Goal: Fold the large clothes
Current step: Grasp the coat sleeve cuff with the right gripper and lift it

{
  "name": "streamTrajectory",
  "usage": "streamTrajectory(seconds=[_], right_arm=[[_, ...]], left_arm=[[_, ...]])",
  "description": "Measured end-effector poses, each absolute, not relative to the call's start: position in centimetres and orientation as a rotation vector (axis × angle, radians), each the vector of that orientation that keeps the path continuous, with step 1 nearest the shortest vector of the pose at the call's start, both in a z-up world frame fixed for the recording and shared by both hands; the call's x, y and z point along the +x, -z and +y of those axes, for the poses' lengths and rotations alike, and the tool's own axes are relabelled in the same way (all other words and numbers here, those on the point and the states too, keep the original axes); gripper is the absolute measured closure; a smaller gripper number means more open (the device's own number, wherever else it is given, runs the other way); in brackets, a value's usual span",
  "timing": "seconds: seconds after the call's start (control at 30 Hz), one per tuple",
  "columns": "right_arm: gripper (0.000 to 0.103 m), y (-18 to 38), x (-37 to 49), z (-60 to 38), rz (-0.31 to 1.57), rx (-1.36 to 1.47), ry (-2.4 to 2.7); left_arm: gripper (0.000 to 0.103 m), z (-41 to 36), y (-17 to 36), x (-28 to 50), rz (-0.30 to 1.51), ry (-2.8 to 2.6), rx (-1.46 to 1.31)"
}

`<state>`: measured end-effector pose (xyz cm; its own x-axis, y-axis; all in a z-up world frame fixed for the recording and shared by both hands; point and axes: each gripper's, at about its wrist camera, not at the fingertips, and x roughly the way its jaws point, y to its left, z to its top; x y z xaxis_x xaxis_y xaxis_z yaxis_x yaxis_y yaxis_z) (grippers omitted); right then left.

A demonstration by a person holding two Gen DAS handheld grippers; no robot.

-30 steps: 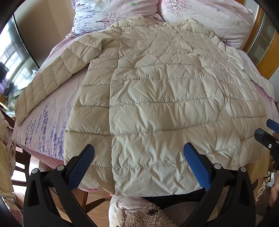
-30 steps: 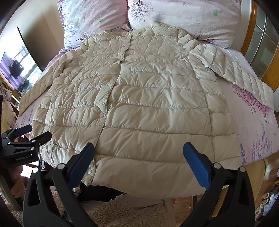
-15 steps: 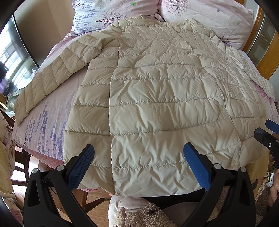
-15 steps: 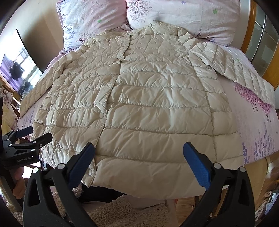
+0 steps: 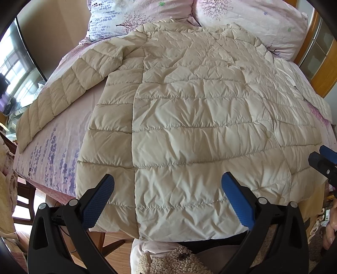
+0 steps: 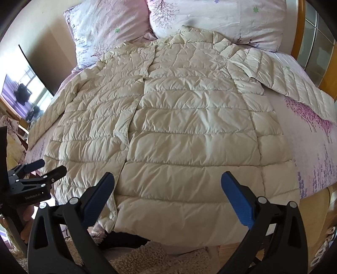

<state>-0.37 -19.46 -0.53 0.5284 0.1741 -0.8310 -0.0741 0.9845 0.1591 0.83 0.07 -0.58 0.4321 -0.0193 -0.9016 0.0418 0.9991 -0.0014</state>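
A: Where is the coat?

B: The cream quilted coat lies flat and face up on the bed, which has a pink flowered sheet. Its collar lies at the two pillows at the head of the bed, and its hem hangs over the foot edge. The front is closed, with a placket seam running down the coat's length.

A: And the sleeves?

B: Both are spread outward from the coat's body. One sleeve slants across the sheet on the side toward the dark screen; the other sleeve slants toward the wooden-framed glass panel.

A: What are the tools doing?

B: The left gripper hovers above the coat's hem, its blue-padded fingers spread wide with nothing between them. The right gripper hovers over the hem as well, nearer the placket, its fingers equally wide and empty. Neither touches the coat.

A: Anything else near the coat?

B: Below the hem there is some fuzzy beige fabric, and a wooden floor shows beside the bed.
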Motion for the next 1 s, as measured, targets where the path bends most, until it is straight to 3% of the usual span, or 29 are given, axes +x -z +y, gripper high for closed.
streamTrajectory(seconds=[0.5,0.7,0.8,0.87,1.0], right_arm=[[0.002,-0.1,4.8,-31.6,0.815,0.527,-0.026],[0.01,1.6,7.1,-42.5,0.78,0.867,0.145],[0.017,3.0,7.5,-48.4,0.731,1.023,0.252],[0.027,4.2,6.9,-52.1,0.692,1.123,0.344],[0.04,5.4,6.2,-56.8,0.622,1.171,0.471]], left_arm=[[0.003,2.1,0.4,5.8,1.14,0.115,-0.073],[0.003,6.2,0.5,9.3,1.137,0.208,-0.408],[0.003,6.5,-0.4,10.9,1.117,0.169,-0.333],[0.002,6.3,-0.7,11.6,1.107,0.17,-0.288],[0.002,5.8,-1.1,13.3,1.032,0.195,-0.227]])
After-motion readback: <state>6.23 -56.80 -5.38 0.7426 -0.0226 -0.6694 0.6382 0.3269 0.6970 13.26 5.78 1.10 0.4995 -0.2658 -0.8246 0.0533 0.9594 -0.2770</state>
